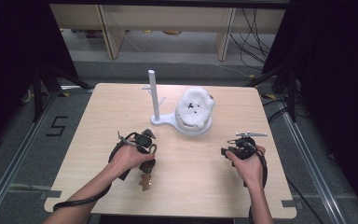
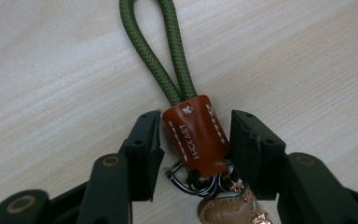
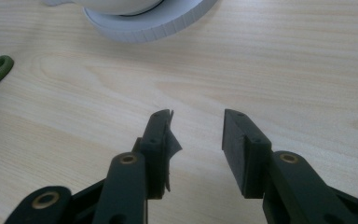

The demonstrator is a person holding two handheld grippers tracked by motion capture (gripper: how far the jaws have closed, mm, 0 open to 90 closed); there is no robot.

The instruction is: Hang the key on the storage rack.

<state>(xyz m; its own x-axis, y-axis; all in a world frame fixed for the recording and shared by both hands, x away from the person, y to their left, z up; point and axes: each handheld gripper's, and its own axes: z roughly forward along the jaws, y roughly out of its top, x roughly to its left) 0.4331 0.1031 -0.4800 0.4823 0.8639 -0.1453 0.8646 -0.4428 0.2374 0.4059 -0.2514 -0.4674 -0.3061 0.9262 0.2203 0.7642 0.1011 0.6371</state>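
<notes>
A: Well, the left claw (image 2: 196, 135) is set around the brown leather tab (image 2: 196, 135) of the keychain. Is it gripping?

B: Hard to call. Its jaws stand either side of the tab; the left one looks to be touching its edge, the right one shows a thin gap. I'd say it is placed for a pinch and not yet clamped, so the keychain rests on the table (image 2: 51, 70).

A: Why go for the tab and not the cord?

B: My guess is that the tab is the stiffest part. The green cord loop (image 2: 161, 51) runs out flat beyond the jaw tips, left free, and the metal rings (image 2: 186, 179) and the small tan charm (image 2: 226, 210) lie behind, between the jaws' bases. Holding the tab would keep the loop open.

A: Open for what?

B: Likely the white stand (image 1: 154, 95) farther back on the table, an upright post with small pegs. Beside it, on the same base, a fluffy white object (image 1: 195, 106) sits on a round dish.

A: And the right claw (image 3: 198, 121)?

B: Released, jaws apart over bare wood with nothing between them. From above, the right hand (image 1: 248, 161) holds it near the table's right side, well apart from the keychain (image 1: 145, 179), which lies near the front edge under the left hand (image 1: 128, 158). It looks to be waiting.
</notes>
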